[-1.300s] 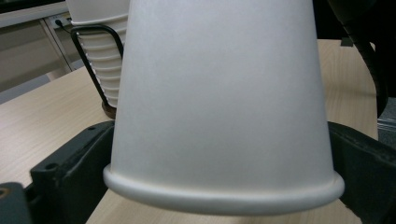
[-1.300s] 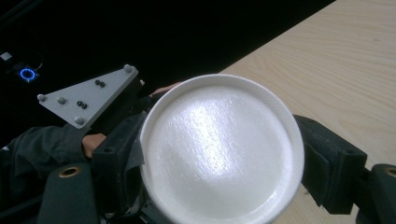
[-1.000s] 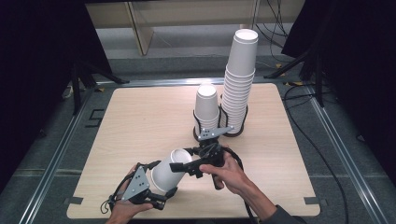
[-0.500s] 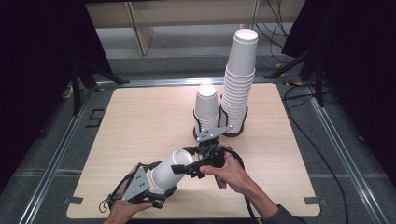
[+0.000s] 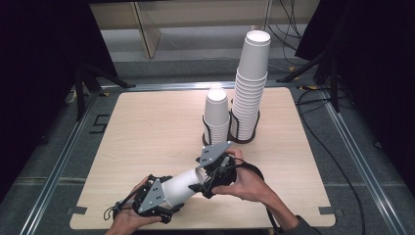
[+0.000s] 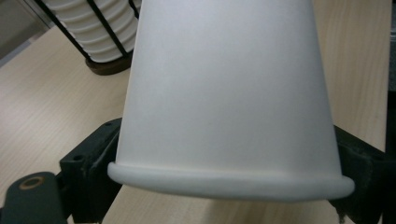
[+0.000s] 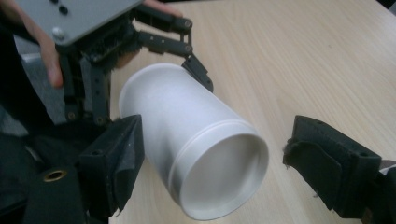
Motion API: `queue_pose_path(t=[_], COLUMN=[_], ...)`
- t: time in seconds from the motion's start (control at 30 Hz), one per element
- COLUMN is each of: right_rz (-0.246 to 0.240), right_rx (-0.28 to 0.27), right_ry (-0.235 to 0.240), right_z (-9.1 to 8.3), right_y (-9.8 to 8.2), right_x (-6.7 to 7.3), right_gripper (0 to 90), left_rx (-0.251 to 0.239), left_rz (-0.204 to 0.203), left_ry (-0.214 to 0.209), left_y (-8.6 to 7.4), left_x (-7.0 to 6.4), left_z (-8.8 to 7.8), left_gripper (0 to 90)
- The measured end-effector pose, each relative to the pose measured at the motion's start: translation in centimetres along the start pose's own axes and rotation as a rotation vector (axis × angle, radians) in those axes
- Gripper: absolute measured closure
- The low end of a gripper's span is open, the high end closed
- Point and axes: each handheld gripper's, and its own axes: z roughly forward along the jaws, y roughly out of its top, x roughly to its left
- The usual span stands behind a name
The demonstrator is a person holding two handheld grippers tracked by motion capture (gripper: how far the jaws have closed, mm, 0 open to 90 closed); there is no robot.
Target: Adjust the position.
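On my bench (image 5: 147, 122), the tall cup stack (image 5: 252, 83) stands at the far right with the short cup stack (image 5: 217, 113) just left of it, while nearer me the paper cup (image 5: 180, 185) lies between my left tongs (image 5: 169, 196) and right tongs (image 5: 208, 182).

Black claw (image 5: 193, 188) bodies with grey three-cornered plates.

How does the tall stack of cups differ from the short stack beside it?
The tall stack holds many nested cups and rises far above the short stack, which holds only a few. In the high view the tall stack stands to the right of the short stack. The tall stack's top cup shows its open mouth, while the short stack shows a closed bottom, so its cups stand upside down. Both are white paper cups, upright in black wire holders on the wooden table.
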Motion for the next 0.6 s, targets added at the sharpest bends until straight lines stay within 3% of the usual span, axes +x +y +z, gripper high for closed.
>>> queue_pose_path(t=[0.1, 0.13, 0.17, 0.2, 0.23, 0.3, 0.37, 0.47, 0.6], right_rz=[-0.023, -0.034, -0.047, -0.059, -0.114, -0.099, -0.124, -0.169, -0.203], right_rx=[0.053, 0.067, 0.084, 0.094, 0.092, 0.107, 0.130, 0.191, 0.235], right_ry=[0.007, 0.006, 0.008, 0.011, 0.012, 0.019, 0.030, 0.036, 0.047], right_z=[0.4, 0.6, 0.8, 1.0, 1.2, 1.4, 1.7, 2.3, 3.0], right_y=[-0.1, -0.1, -0.1, -0.2, -0.1, -0.2, -0.3, -0.5, -0.6], right_x=[0.4, 0.5, 0.6, 0.7, 0.6, 0.8, 1.0, 1.4, 1.7], right_gripper=[19.8, 19.7, 19.7, 19.7, 19.4, 18.8, 18.6, 18.6, 18.5], left_rx=[0.011, 0.035, 0.026, 0.046, 0.028, 0.032, 0.030, 0.071, 0.063], left_rz=[0.009, 0.039, 0.036, 0.050, 0.032, 0.044, 0.043, 0.090, 0.087], left_ry=[-0.017, -0.023, -0.023, -0.030, -0.034, -0.035, -0.039, -0.045, -0.051], left_y=[0.1, 0.2, 0.2, 0.3, 0.2, 0.3, 0.3, 0.3, 0.4], left_x=[-0.4, -0.3, -0.4, -0.4, -0.6, -0.5, -0.6, -0.4, -0.6], left_z=[0.1, 0.0, 0.2, 0.0, 0.1, 0.1, 0.1, -0.1, 0.0], left_gripper=[11.3, 11.3, 11.3, 11.3, 11.3, 11.3, 11.4, 11.5, 11.7])
